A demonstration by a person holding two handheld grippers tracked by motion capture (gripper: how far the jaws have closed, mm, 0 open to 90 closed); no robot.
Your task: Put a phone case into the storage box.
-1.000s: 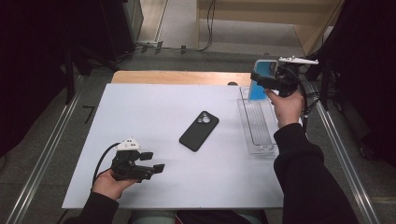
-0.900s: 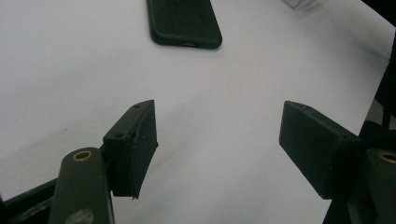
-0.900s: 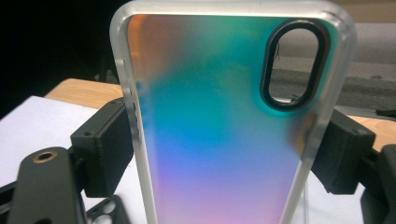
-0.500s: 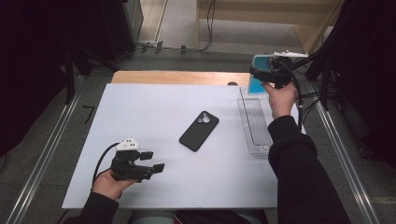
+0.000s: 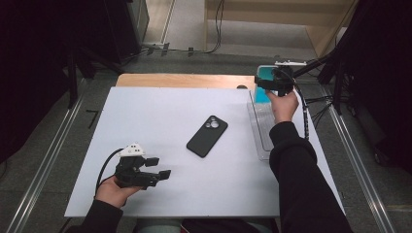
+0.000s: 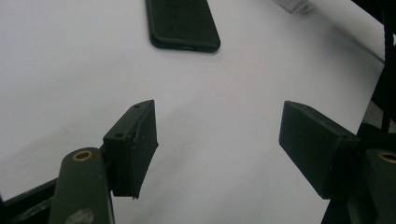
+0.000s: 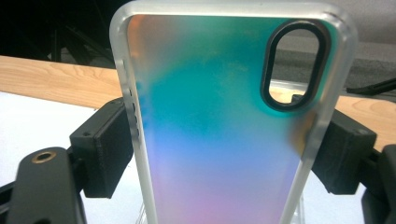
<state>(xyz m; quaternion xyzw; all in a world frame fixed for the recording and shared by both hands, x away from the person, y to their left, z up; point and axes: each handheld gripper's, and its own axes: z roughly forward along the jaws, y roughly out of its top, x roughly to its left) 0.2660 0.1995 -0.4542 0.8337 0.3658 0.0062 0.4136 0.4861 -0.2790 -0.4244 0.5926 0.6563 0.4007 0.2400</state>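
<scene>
A black phone lies camera side up near the middle of the white table; its lower end shows at the top of the left gripper view. My left gripper rests open at the front left, its jaws wide apart over bare table, a short way from the phone. My right gripper is raised at the far right, shut on an iridescent teal phone case with a frosted rim and an oval camera cutout. The case stands upright between the jaws.
A clear plastic tray lies along the table's right side, below the right hand. A wooden board borders the far edge. Cables trail off the right edge. Metal rails run along both sides on the floor.
The right hand has carried the case farther back and a little left, toward the table's far edge. The left gripper and the phone have stayed put.
</scene>
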